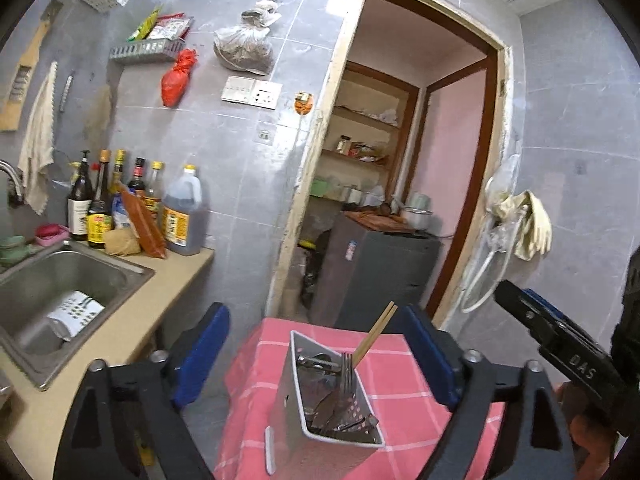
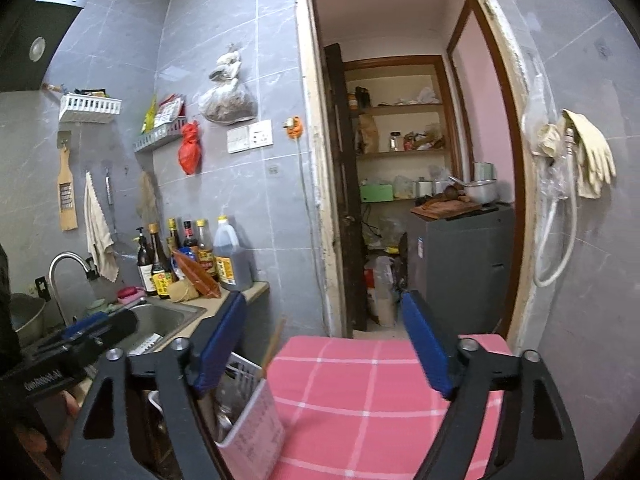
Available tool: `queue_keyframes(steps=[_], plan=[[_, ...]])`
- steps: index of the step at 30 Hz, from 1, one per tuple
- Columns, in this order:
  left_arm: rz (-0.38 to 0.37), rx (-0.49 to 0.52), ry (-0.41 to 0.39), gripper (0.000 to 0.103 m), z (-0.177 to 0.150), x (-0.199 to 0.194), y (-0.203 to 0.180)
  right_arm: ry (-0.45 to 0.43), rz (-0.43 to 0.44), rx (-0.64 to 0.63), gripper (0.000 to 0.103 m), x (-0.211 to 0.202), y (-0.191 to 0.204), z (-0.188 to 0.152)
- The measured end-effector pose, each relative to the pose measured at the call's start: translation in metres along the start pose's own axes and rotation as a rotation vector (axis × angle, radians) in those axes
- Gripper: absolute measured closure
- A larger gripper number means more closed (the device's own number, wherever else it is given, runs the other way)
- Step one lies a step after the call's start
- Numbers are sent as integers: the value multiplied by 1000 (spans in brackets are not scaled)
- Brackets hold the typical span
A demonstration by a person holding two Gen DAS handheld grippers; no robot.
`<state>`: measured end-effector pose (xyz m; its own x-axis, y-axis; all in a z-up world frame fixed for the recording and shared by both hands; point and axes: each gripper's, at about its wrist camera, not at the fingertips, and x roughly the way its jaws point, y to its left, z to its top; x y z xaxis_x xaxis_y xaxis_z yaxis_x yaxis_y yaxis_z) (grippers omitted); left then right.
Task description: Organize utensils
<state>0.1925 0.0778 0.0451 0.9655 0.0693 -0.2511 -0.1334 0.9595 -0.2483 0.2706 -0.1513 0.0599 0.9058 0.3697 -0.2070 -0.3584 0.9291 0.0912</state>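
A white perforated utensil holder (image 1: 320,396) stands on a table with a pink checked cloth (image 1: 400,380). It holds a fork (image 1: 347,376), wooden chopsticks (image 1: 376,332) and several dark metal utensils. My left gripper (image 1: 316,356) is open, its blue pads on either side of the holder and above it, touching nothing. My right gripper (image 2: 324,344) is open and empty over the cloth (image 2: 360,400); the holder (image 2: 248,412) sits at its left finger, partly hidden. The right gripper also shows at the right edge of the left wrist view (image 1: 560,340).
A steel sink (image 1: 60,292) with a white perforated basket (image 1: 76,314) in it lies to the left, in a beige counter. Sauce bottles (image 1: 120,204) stand at its back. An open doorway (image 2: 400,160) with a grey cabinet (image 2: 460,264) is ahead.
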Motion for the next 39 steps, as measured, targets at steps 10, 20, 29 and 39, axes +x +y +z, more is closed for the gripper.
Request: queue_keyframes(steps=[10,20,29,39], plan=[[63,14,34,1,-10,-23,-17,31,-101,-26,4,-39,-32,-9],[16,65,108,1,-35,-58,-19,71,-232,-3,4,-101,-29,-30],[-23,138,208,1,-60,-96,-17,108,-300,9,4,-168,-11,-60],[-32,147,268,1,-86,-140,-7,113,-335,25,4,-226,1,-84]])
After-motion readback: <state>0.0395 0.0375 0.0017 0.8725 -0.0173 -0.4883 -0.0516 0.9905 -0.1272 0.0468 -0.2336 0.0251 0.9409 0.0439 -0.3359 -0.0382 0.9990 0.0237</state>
